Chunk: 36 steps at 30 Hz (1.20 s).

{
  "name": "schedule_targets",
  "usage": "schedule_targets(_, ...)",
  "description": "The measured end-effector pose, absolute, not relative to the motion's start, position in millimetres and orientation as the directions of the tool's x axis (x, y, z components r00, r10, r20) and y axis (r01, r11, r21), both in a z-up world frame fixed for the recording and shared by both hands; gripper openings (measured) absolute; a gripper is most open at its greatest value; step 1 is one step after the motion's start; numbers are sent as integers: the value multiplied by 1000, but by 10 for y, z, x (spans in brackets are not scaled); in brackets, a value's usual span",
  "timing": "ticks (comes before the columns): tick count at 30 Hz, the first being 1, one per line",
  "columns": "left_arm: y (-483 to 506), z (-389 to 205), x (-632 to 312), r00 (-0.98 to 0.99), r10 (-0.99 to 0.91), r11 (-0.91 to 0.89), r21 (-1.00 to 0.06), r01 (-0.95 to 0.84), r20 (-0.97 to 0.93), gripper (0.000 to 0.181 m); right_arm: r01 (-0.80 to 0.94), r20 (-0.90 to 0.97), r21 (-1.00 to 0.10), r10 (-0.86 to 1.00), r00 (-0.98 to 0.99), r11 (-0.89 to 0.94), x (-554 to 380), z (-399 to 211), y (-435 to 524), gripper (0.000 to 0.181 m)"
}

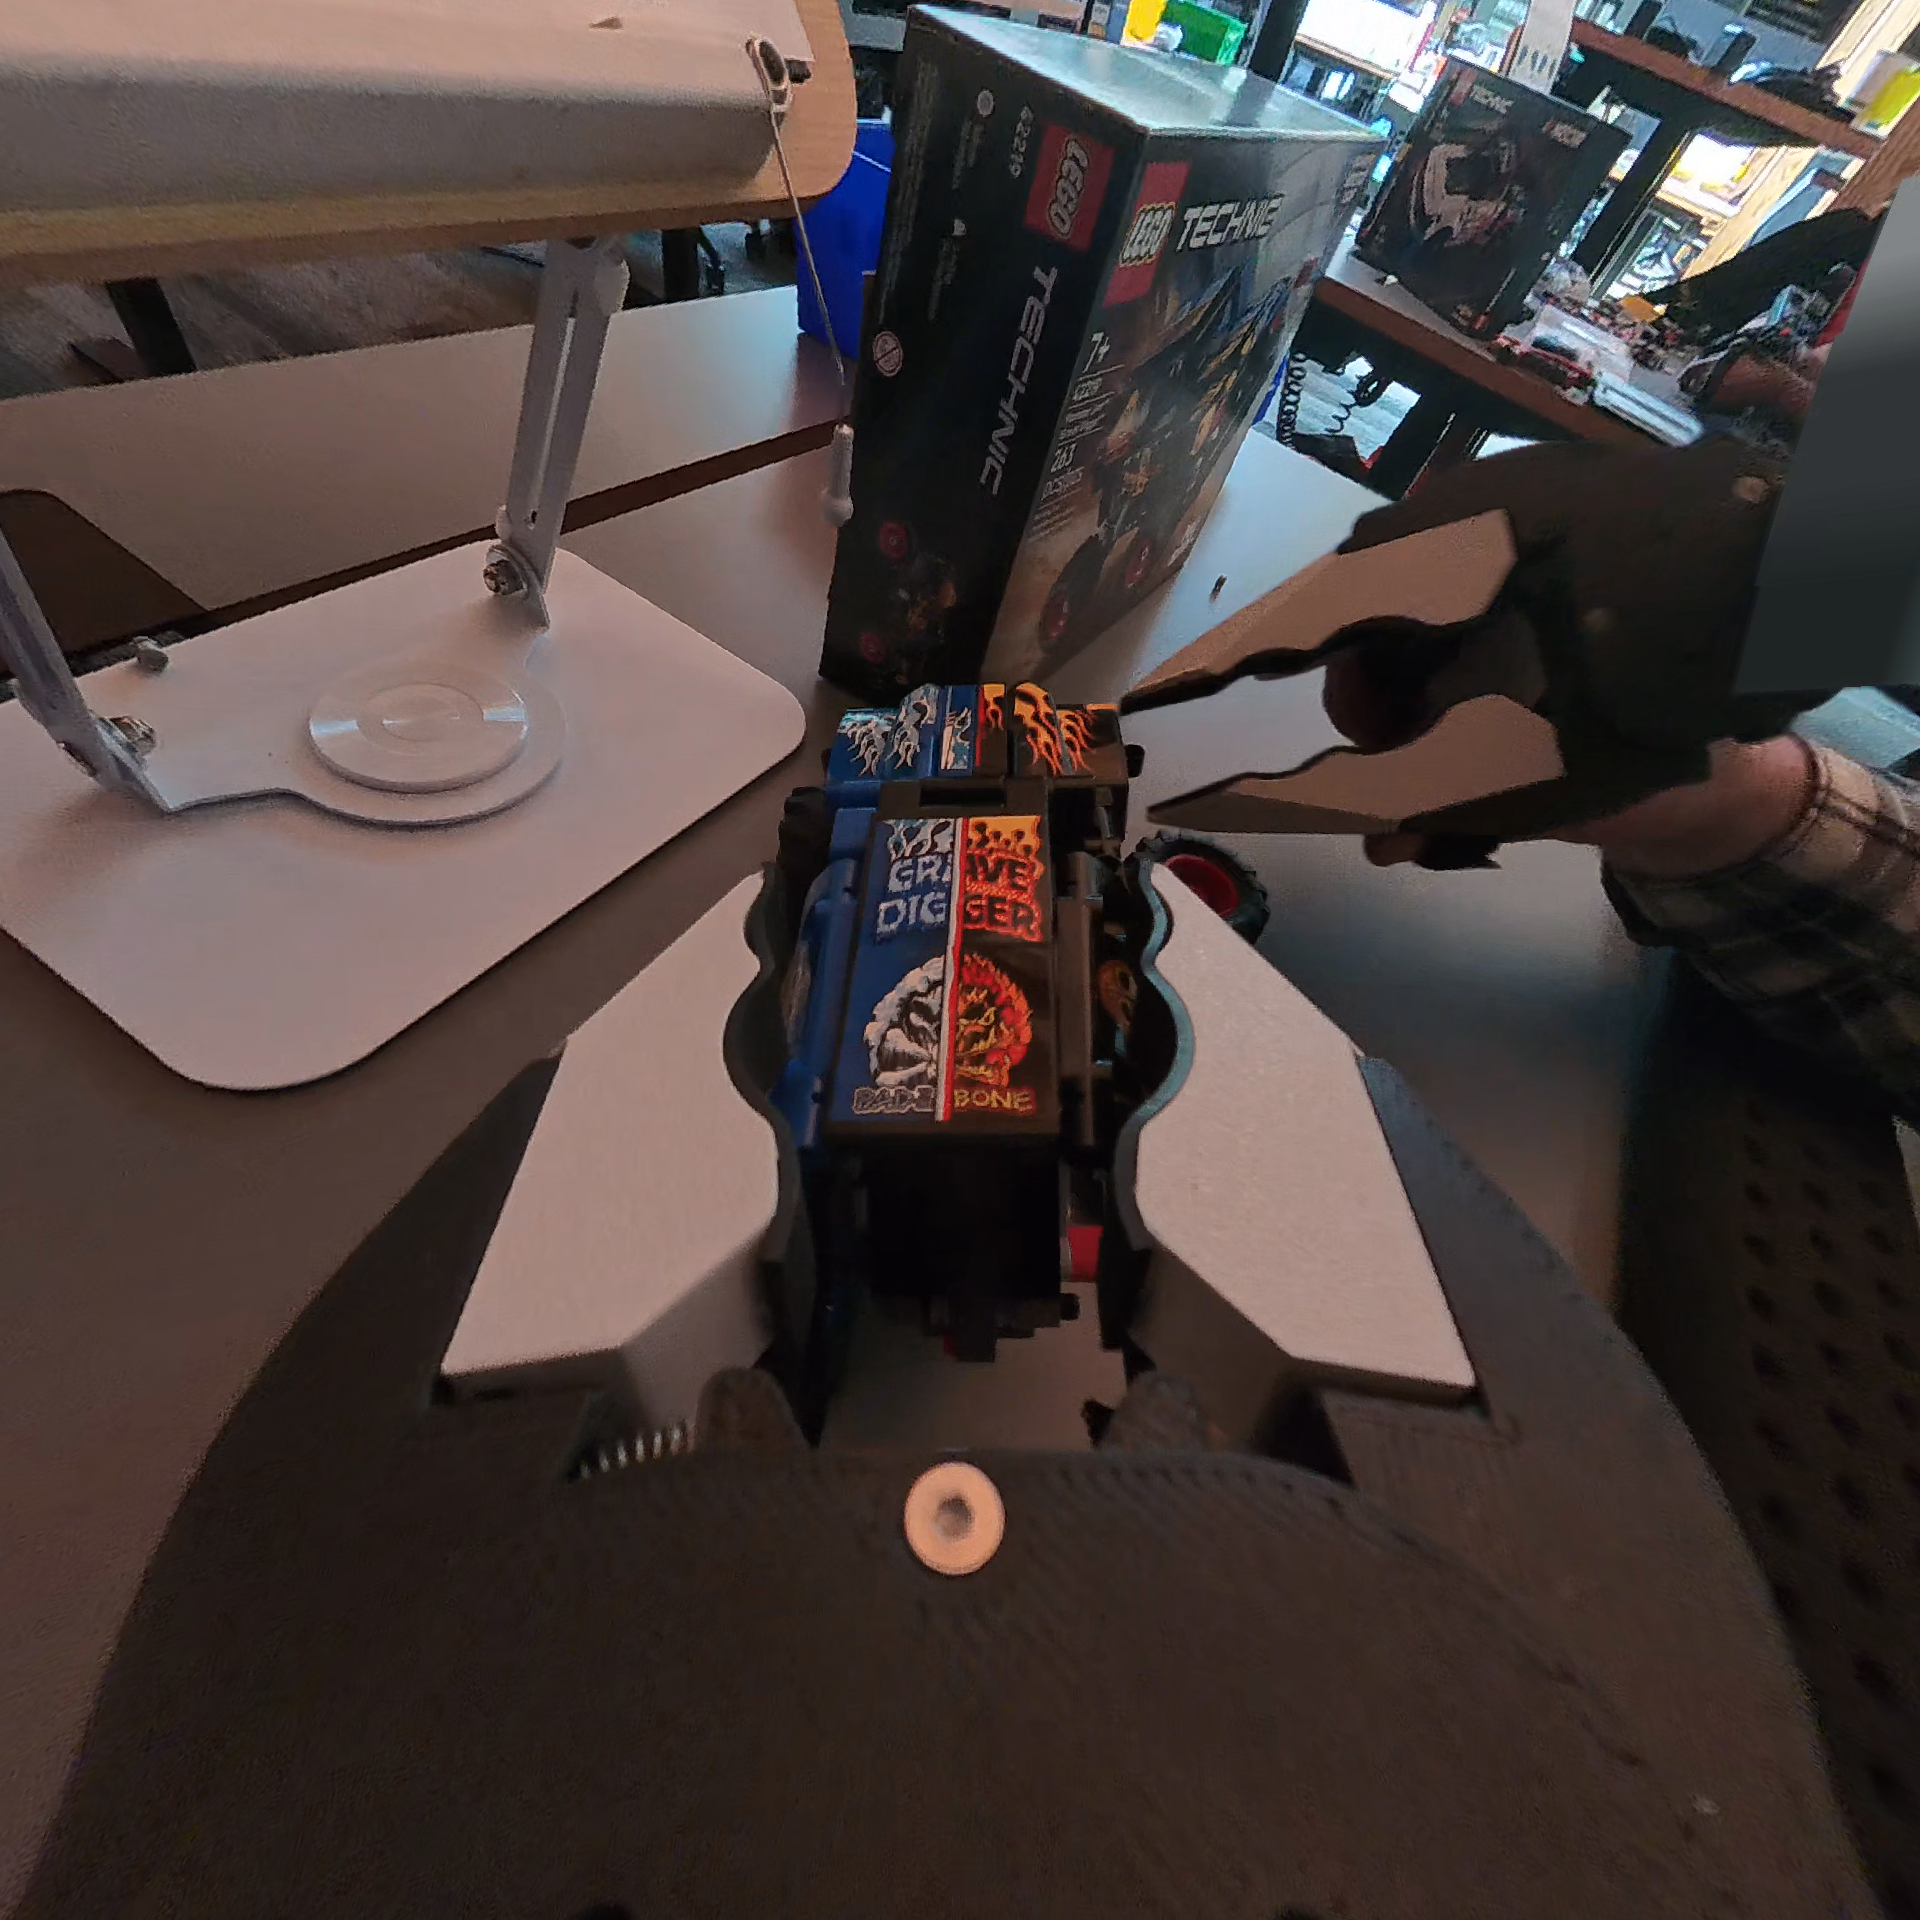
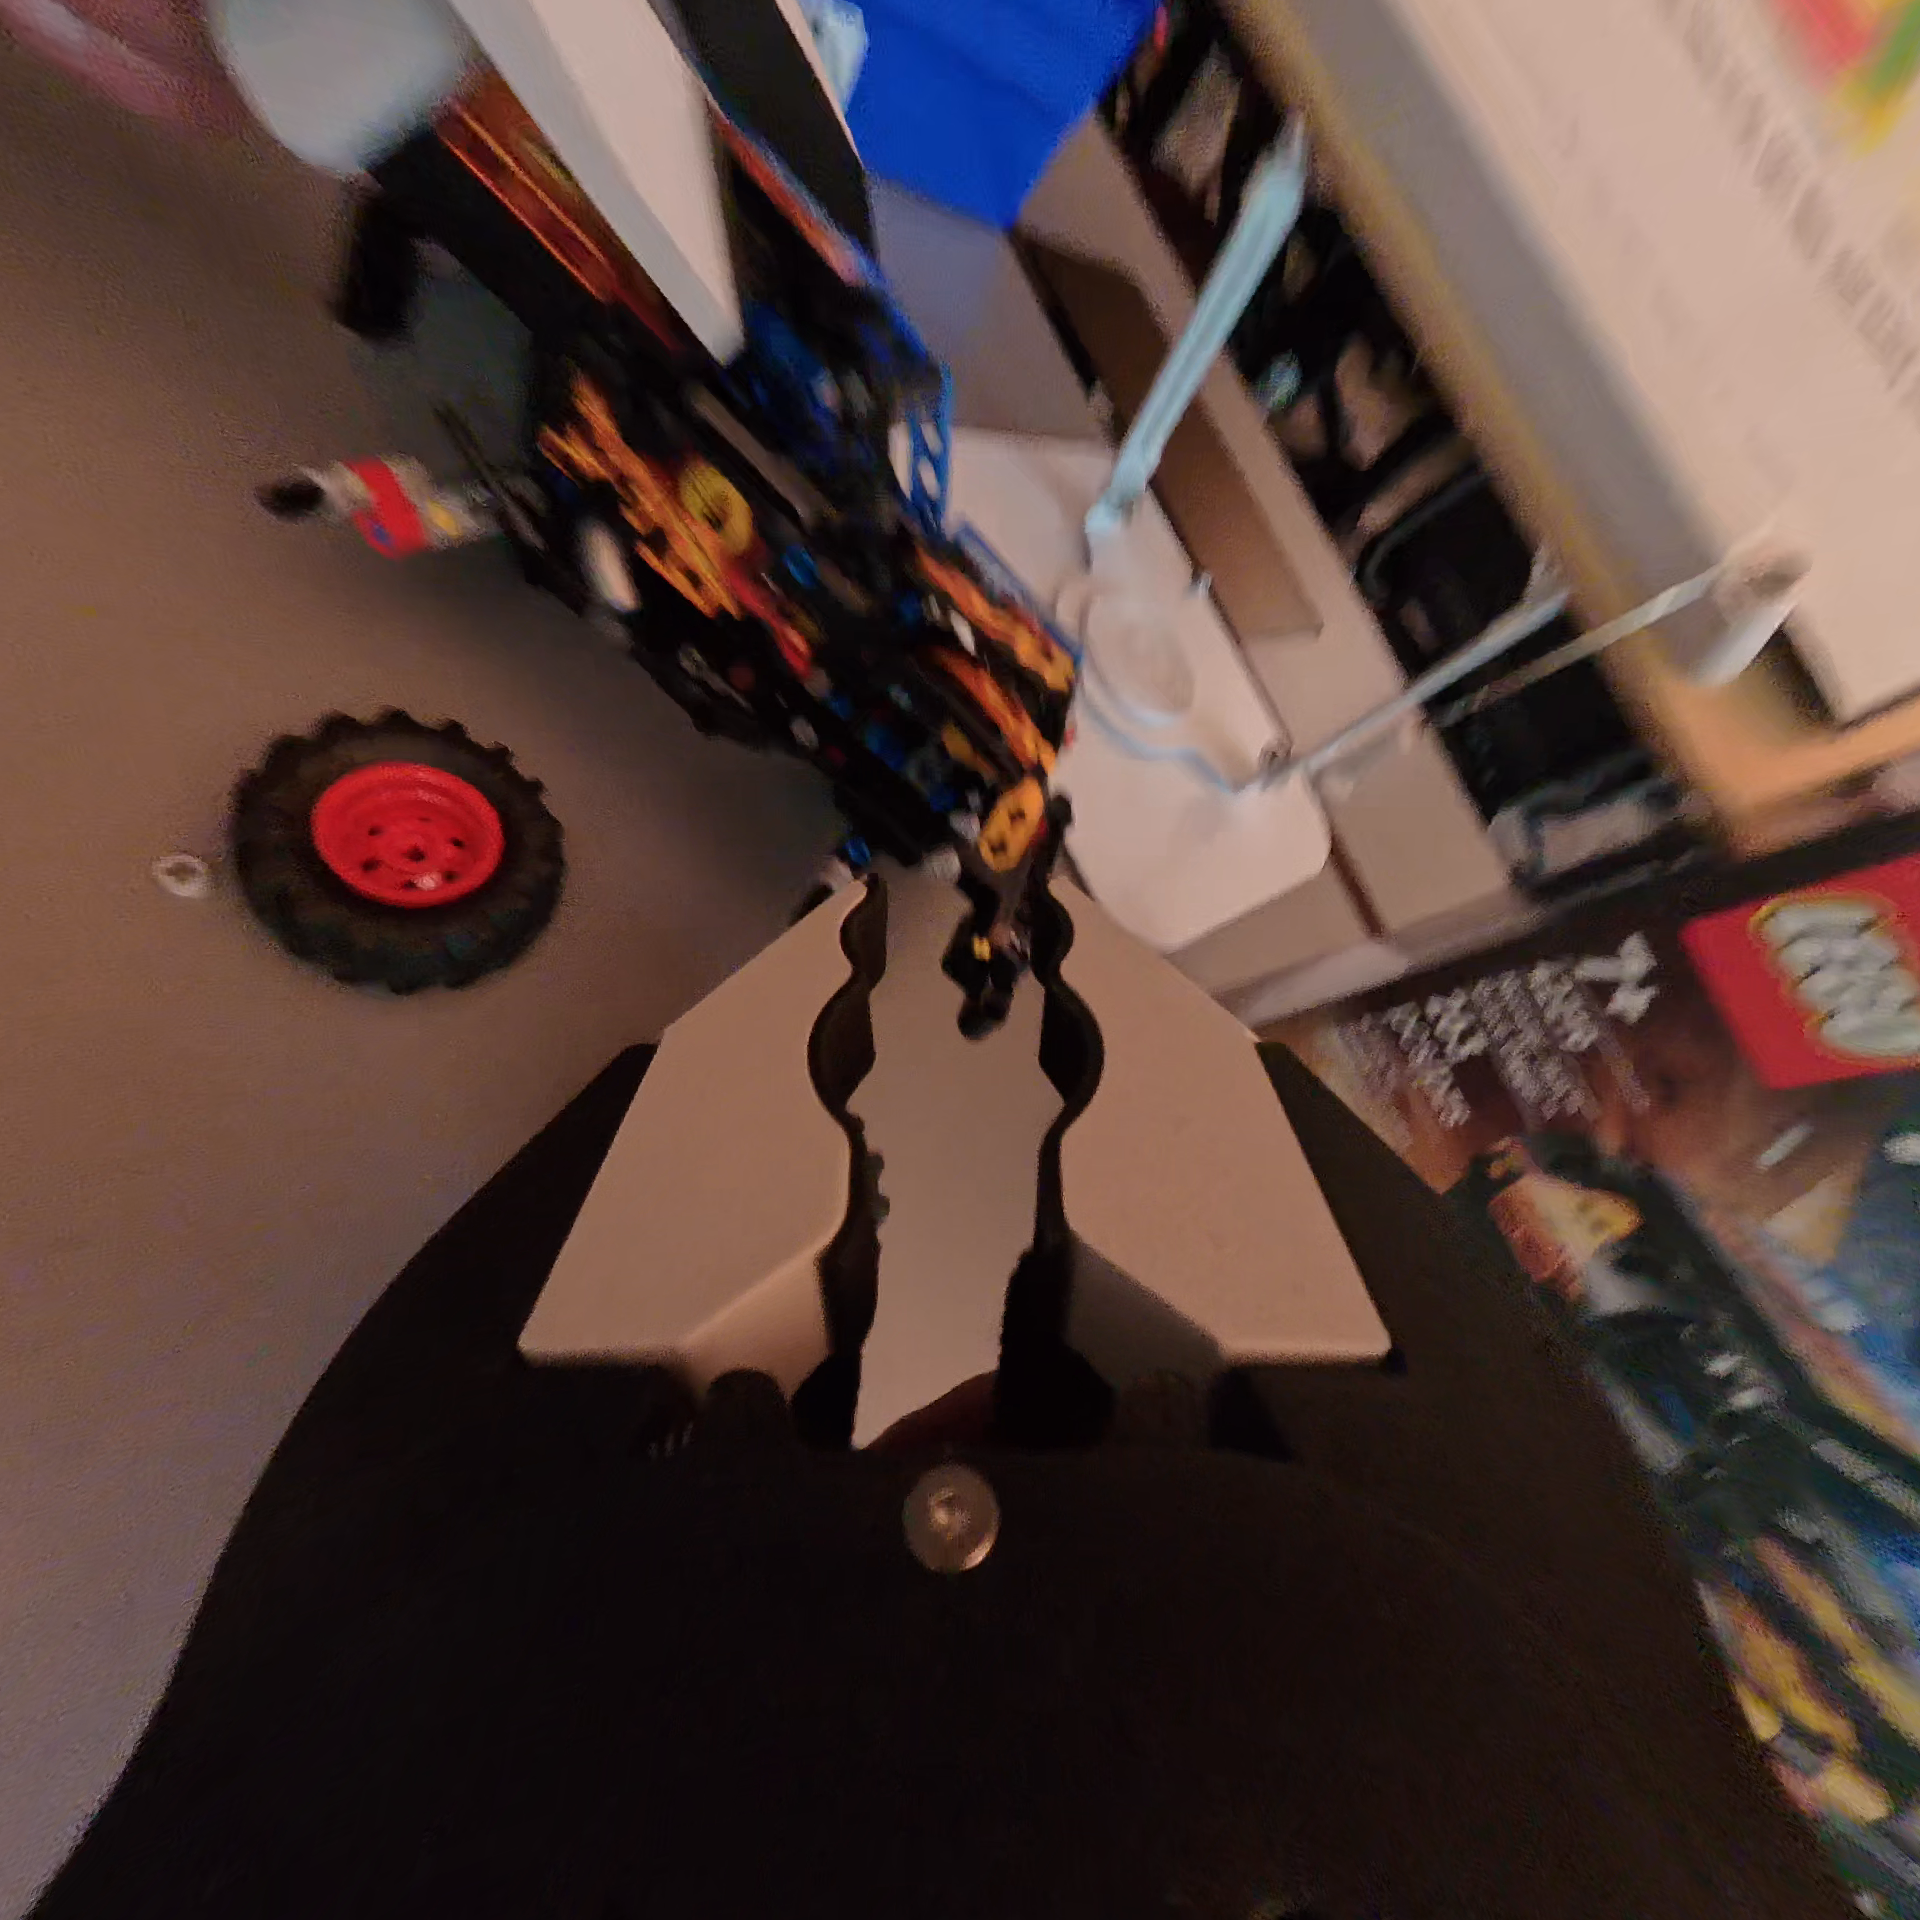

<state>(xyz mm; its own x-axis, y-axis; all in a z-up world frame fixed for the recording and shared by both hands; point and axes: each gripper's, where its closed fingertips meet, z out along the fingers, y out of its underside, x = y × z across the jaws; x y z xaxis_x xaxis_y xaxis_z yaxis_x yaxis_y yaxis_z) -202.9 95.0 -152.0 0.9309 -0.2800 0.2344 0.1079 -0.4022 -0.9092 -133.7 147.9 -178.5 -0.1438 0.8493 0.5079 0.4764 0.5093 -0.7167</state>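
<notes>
**Left gripper clamped on toy truck**

At frame centre the left gripper (image 1: 951,894) pinched the blue-and-orange brick-built truck (image 1: 951,997) on the grey table (image 1: 260,1195). The right gripper (image 1: 1138,764), jaws parted, reached from the right edge to the truck's front. A loose red-hubbed wheel (image 2: 400,847) lay centre-left; a dark box (image 1: 1060,364) stood above.

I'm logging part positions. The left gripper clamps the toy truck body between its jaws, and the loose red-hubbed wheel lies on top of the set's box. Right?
Not quite. The wheel lies flat on the grey table, as the right wrist view shows. The left gripper does clamp the toy truck.
</notes>
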Motion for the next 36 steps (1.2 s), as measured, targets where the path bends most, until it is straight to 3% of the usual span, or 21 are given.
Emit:
schedule_targets(3, 971, -1532, -2011, 920, -286, -406, -904, 135, 266, 63, 363, 624, -678, 761, -177, 640, -1401, -1600, 1212, 30)
schedule_targets(8, 988, -1521, -2032, 907, -284, -395, -900, 186, 312, 64, 303, 802, -478, 550, -232, 825, -1652, -1690, 946, 38)
schedule_targets(14, 996, -1540, -2036, 897, -293, -392, -897, 203, 330, 65, 279, 882, -340, 407, -238, 898, -1750, -1727, 913, 36)
schedule_targets(15, 994, -1549, -2012, 893, -304, -397, -896, 198, 332, 65, 272, 893, -318, 384, -234, 908, -1737, -1703, 913, 22)
schedule_targets(19, 1021, -1554, -2007, 894, -300, -394, -896, 202, 334, 66, 272, 899, -306, 371, -233, 912, -1741, -1690, 950, 23)
schedule_targets(22, 1036, -1569, -1971, 890, -312, -396, -897, 196, 332, 67, 276, 939, -187, 254, -231, 943, -1782, -1731, 948, 23)
schedule_targets(31, 1081, -1589, -1931, 899, -325, -362, -917, 167, 292, 68, 273, 920, -275, 335, -205, 922, -1717, -1757, 982, 22)
schedule_targets(34, 1090, -1623, -1867, 896, -349, -369, -919, 137, 273, 68, 310, 964, -127, 191, -186, 942, -1655, -1795, 989, 21)
schedule_targets(36, 1105, -1642, -1822, 894, -360, -368, -921, 128, 268, 68, 312, 964, -139, 201, -176, 940, -1610, -1814, 1003, 21)
